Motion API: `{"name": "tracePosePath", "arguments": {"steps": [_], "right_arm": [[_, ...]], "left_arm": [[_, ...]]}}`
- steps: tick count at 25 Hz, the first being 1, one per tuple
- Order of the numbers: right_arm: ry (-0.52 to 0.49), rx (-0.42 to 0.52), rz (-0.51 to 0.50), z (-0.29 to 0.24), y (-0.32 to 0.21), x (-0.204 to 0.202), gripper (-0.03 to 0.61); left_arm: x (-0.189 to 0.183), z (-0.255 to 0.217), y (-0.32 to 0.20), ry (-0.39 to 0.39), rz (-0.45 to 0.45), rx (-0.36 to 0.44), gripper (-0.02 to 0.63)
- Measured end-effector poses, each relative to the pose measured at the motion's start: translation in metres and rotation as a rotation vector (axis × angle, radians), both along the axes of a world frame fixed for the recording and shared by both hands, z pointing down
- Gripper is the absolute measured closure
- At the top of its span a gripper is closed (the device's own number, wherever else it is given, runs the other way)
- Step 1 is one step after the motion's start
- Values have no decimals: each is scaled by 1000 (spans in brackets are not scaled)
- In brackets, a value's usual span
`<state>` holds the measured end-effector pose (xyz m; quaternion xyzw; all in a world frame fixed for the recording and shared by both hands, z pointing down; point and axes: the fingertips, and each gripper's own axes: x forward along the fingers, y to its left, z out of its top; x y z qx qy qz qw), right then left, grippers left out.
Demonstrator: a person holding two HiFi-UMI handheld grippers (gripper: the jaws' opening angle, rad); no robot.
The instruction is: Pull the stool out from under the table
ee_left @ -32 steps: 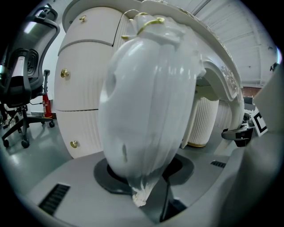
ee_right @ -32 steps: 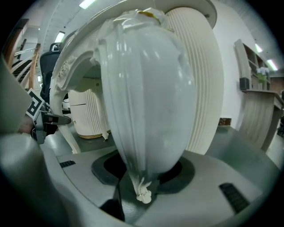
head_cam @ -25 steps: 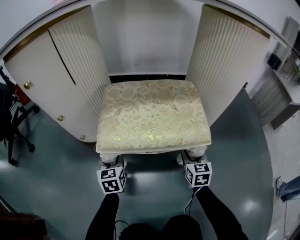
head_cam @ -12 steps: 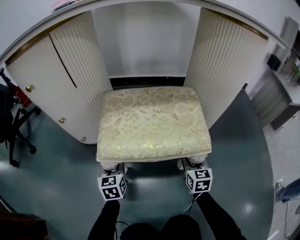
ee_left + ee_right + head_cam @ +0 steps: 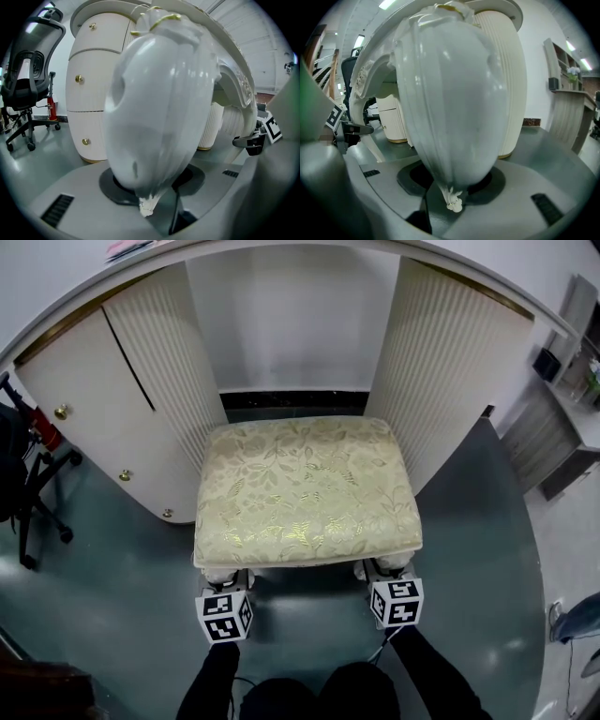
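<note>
The stool (image 5: 306, 486) has a cream floral cushion and white carved legs. It stands in the knee gap of the white table (image 5: 281, 251), with its front half out over the floor. My left gripper (image 5: 225, 583) is shut on the front left leg (image 5: 159, 103), just below the seat edge. My right gripper (image 5: 384, 574) is shut on the front right leg (image 5: 454, 98). Each leg fills its gripper view, wedged between the grey jaws. From the head view, the seat hides the fingertips and only the marker cubes show.
Ribbed cream cabinets (image 5: 450, 362) flank the gap on both sides. The left one carries drawers with gold knobs (image 5: 62, 412). A black office chair (image 5: 23, 474) stands at far left, and a shelf unit (image 5: 567, 427) at right. Glossy grey-green floor lies around me.
The stool has slid a little toward me, out of the gap, more dark floor showing behind it. Both grippers moved back with it, still holding the legs.
</note>
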<state>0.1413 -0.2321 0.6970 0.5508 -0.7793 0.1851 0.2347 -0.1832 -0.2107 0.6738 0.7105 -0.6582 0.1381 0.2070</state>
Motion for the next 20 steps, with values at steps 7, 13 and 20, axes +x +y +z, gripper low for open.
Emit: {"name": "tracePosePath", "arguments": {"steps": [7, 13, 20], "right_arm": [[1, -2, 4, -1, 2, 0, 407], [1, -9, 8, -3, 4, 1, 408], [3, -22, 11, -5, 6, 1, 408]], "left_arm": [[0, 0, 1, -2, 3, -2, 443], [0, -2, 2, -1, 5, -10, 443], [1, -4, 6, 1, 3, -17, 443]]}}
